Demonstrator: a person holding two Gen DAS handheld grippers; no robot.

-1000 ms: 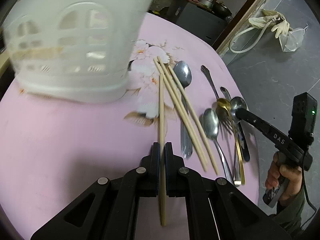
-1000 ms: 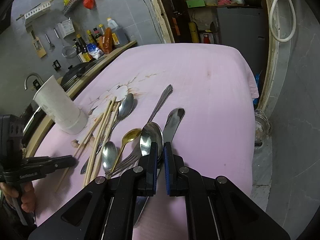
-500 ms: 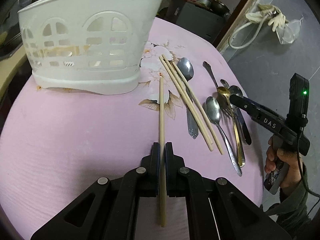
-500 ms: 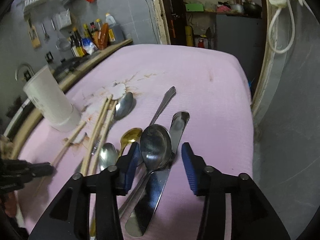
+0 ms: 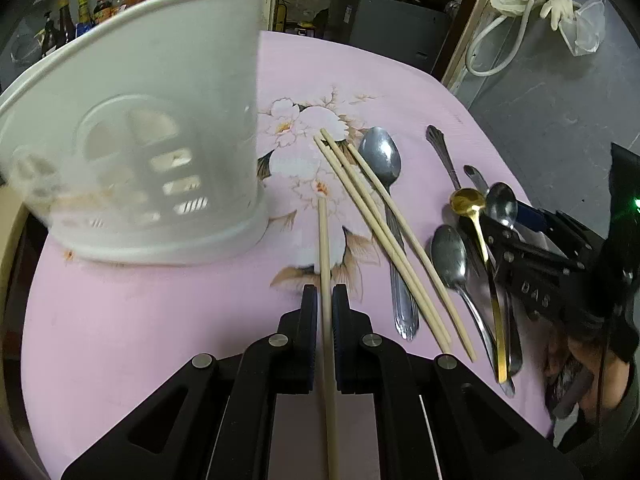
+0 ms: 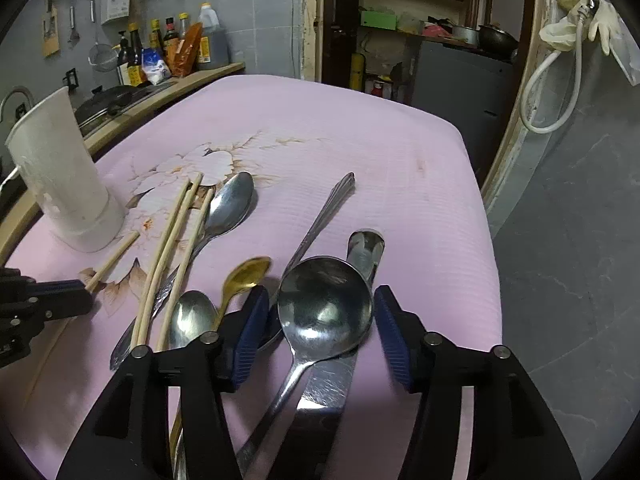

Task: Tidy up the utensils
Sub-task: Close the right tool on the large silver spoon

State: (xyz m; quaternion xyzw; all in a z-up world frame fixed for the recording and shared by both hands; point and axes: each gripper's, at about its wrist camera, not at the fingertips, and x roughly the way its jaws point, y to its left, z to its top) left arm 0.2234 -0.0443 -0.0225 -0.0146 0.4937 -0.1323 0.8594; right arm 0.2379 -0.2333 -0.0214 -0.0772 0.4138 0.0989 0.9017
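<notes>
Left gripper (image 5: 325,300) pinching a chopstick (image 5: 323,240); right gripper (image 6: 316,320) jaws opening, big spoon (image 6: 324,308) between, unpressed

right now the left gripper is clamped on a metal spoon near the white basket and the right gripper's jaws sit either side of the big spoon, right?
One thing is wrong: the left gripper is clamped on a wooden chopstick, not a metal spoon, as the left wrist view shows. The rest holds: it is near the white basket, and the right gripper has its opening jaws either side of the big spoon.
</notes>
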